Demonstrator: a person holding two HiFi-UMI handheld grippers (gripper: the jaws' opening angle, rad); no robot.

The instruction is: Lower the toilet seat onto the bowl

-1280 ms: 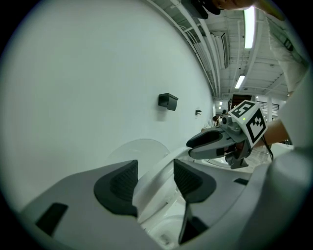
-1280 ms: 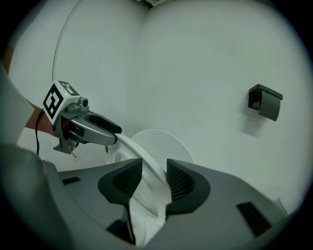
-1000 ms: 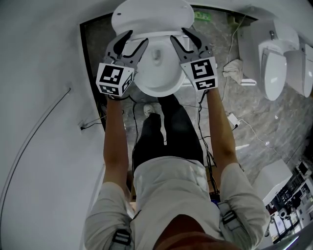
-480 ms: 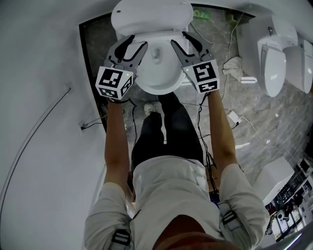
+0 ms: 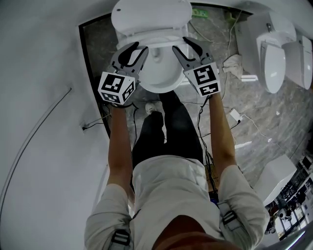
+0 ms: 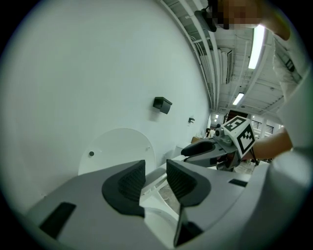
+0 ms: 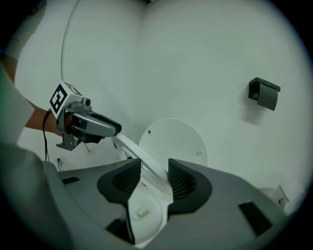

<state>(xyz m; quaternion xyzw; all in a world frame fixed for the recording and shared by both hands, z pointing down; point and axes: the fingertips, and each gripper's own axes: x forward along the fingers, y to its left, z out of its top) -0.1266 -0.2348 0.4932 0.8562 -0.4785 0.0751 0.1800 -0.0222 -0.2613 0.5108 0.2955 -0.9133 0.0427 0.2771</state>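
Two grippers are at the seat, one on each side.

Left gripper [image 5: 138,49]: jaws closing, with the seat [image 5: 161,89] rim between the pads. Its own view shows a sliver of gap, so it is not clamped yet.

Right gripper [image 5: 182,45]: jaws wide, released. The rim runs between the pads and no squeeze shows.

Seat: top centre of the head view, tilted off the bowl [image 5: 157,57]. The right gripper view shows its underside and a bumper [image 7: 142,212], so it is not down. The lid [image 5: 151,14] stands upright behind it, at the top of the frame, against the wall [image 5: 39,58].

Change over the last second: the left jaws go from wide to clearly narrower, while the right jaws stay wide. Both grippers sit a little lower in the head view than before.

Reading: the left side is taking hold so the seat can come down under control rather than drop. Lowering has begun but is not finished. Risk: with one side ungripped, the rim may slip out on the right.
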